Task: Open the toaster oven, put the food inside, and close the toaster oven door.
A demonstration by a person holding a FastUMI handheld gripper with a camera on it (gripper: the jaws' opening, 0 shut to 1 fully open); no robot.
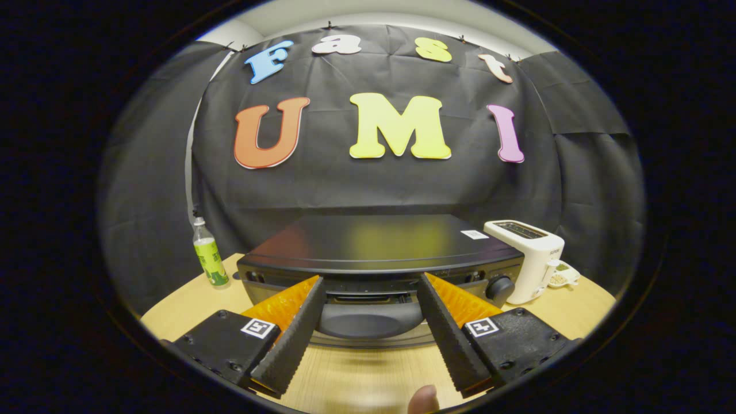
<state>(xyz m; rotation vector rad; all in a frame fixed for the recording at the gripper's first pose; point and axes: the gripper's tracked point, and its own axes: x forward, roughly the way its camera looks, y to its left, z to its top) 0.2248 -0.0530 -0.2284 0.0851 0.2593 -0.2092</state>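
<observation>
The toaster oven (379, 253) sits at the middle of the surface (581, 302), its door handle (368, 319) just ahead of the tool (371, 290), whose 2 fingers stand apart, gripping nothing. Door looks unopened; every step apparently remains.

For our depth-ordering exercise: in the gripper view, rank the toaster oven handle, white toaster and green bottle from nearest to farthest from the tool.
The tool is open.
1. Toaster oven handle, between the fingers.
2. White toaster, beyond the right finger, beside the oven.
3. Green bottle, far left, by the cloth wall.
</observation>
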